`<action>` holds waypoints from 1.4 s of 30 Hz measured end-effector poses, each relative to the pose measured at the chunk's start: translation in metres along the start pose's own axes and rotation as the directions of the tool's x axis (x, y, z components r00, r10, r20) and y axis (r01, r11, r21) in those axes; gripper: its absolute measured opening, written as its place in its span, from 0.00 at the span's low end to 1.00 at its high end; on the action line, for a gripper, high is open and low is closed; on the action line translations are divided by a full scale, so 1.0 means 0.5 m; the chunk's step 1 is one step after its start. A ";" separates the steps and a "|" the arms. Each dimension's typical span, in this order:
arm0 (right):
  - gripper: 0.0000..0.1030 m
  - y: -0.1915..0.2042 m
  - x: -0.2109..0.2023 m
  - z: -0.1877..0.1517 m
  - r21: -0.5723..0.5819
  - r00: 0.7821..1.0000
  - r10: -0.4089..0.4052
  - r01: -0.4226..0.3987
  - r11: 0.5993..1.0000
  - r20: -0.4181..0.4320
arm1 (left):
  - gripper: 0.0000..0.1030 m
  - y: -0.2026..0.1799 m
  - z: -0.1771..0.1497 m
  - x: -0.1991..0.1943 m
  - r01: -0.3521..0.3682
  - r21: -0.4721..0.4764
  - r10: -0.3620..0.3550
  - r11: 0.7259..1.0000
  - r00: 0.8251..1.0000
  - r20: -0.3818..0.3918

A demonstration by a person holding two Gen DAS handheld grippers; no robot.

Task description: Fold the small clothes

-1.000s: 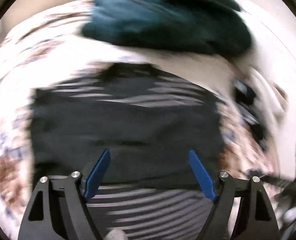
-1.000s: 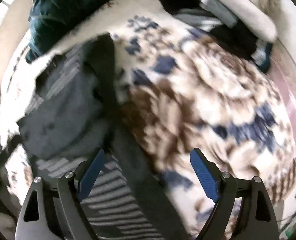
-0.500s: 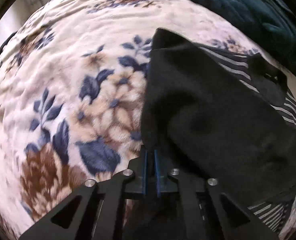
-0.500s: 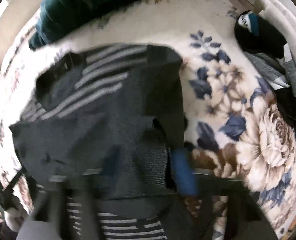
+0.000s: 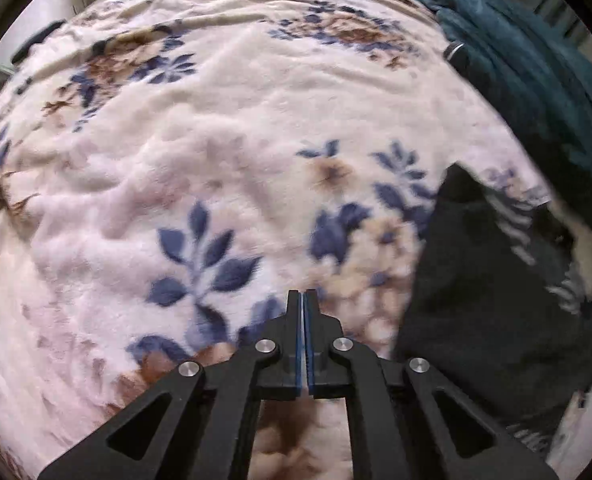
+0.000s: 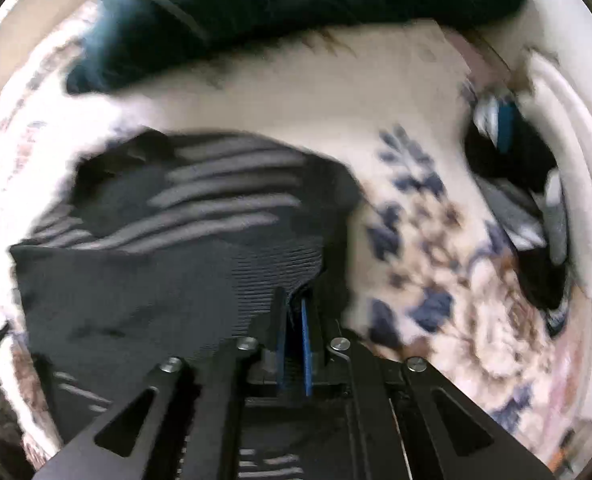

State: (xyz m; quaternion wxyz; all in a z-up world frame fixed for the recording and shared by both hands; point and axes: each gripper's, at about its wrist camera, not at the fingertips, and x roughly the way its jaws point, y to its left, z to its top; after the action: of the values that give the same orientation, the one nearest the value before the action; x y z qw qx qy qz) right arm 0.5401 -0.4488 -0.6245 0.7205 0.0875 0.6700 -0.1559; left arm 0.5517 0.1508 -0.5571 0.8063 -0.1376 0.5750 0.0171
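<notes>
The left tongs [image 5: 304, 300] are fully closed over the floral blanket [image 5: 223, 152], their 2 blue-lined jaws pressed flat together with only a thin pale line showing in the seam. No cloth can be seen between them in the left view. The dark garment [image 5: 492, 304] lies to their right, its near edge just beside the right-hand link of the tongs and its pointed corner further ahead. Grey stripes show along the garment's far right side. Beyond it, ahead and to the right, a teal cloth [image 5: 536, 80] is heaped on the blanket.

The right tongs [image 6: 293, 304] are clamped on the garment [image 6: 167, 248]: a ribbed dark edge of it runs into the narrow slot between the 2 blue pads, and the cloth rises toward that pinch. Most of the garment spreads to the left of these tongs and ahead of them, with a band of grey stripes across its far part and more stripes at the lower left. The floral blanket [image 6: 436, 248] shows to the right. Well to the right and ahead, a pile of clothes [image 6: 524, 200] in black, grey, white and blue lies against a white rim [image 6: 576, 184]. The teal cloth [image 6: 296, 8] fills the far edge of the right view, which is blurred.
</notes>
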 end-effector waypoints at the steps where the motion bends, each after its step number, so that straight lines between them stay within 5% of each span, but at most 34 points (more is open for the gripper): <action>1: 0.11 -0.005 0.006 0.002 -0.004 1.000 -0.017 0.016 1.000 -0.018 | 0.04 -0.011 0.004 -0.003 0.011 0.006 -0.011 1.000 1.000 -0.006; 3: 0.13 -0.017 -0.017 0.001 0.028 1.000 -0.011 0.010 1.000 0.014 | 0.12 -0.041 0.018 -0.008 0.062 0.028 -0.062 0.998 0.998 -0.015; 5: 0.39 -0.010 -0.063 0.002 0.041 0.994 0.052 -0.056 0.998 0.091 | 0.42 -0.071 0.024 -0.013 0.107 0.054 -0.107 0.993 0.994 -0.007; 7: 0.58 0.020 -0.083 0.009 -0.003 0.985 0.120 -0.120 0.993 0.127 | 0.62 -0.098 0.031 -0.012 0.131 0.072 -0.131 0.989 0.991 0.003; 12: 0.58 0.173 -0.033 0.056 -0.257 0.977 0.205 -0.185 0.948 0.055 | 0.62 -0.155 0.069 0.032 0.116 0.120 -0.116 0.986 0.993 -0.012; 15: 0.58 0.242 0.017 0.067 -0.336 0.969 0.240 -0.244 0.910 -0.055 | 0.62 -0.180 0.104 0.109 0.035 0.175 -0.026 0.984 0.998 -0.051; 19: 0.58 0.285 0.111 0.071 -0.392 0.981 0.130 -0.176 0.903 -0.141 | 0.70 -0.183 0.142 0.181 -0.006 0.220 0.024 0.975 0.997 -0.079; 23: 0.57 0.286 0.130 0.072 -0.422 0.988 0.106 -0.143 0.895 -0.111 | 0.70 -0.190 0.161 0.173 -0.015 0.261 0.035 0.965 0.997 -0.073; 26: 0.38 0.276 0.115 0.067 -0.425 0.995 0.077 -0.099 0.899 -0.070 | 0.70 -0.180 0.157 0.156 -0.011 0.268 0.031 0.963 0.997 -0.071; 30: 0.42 0.184 0.028 0.061 -0.248 0.989 0.142 -0.146 0.958 -0.037 | 0.69 -0.156 0.137 0.072 -0.020 0.250 0.025 0.968 1.000 -0.017; 32: 0.58 0.124 -0.025 0.037 -0.161 0.979 0.205 -0.203 0.966 -0.002 | 0.69 -0.139 0.113 0.011 -0.014 0.223 0.010 0.975 1.000 0.021; 35: 0.58 0.025 -0.078 -0.017 -0.026 0.978 0.203 -0.202 0.979 0.049 | 0.70 -0.111 0.051 -0.056 0.007 0.174 -0.015 0.985 0.999 0.040; 39: 0.58 -0.071 -0.049 -0.066 0.143 0.983 0.181 -0.182 0.973 0.021 | 0.71 -0.097 -0.037 -0.069 0.012 0.127 -0.013 0.992 1.000 0.006; 42: 0.58 -0.100 0.007 -0.066 0.230 0.961 0.275 -0.270 0.935 0.011 | 0.71 -0.097 -0.083 -0.036 -0.008 0.118 0.014 0.993 0.998 -0.054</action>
State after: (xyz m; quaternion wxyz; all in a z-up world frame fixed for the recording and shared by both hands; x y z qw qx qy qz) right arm 0.4924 -0.4851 -0.6268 0.7131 0.2636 0.6366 -0.1297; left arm 0.5164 0.0966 -0.5432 0.7969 -0.0871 0.5975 -0.0160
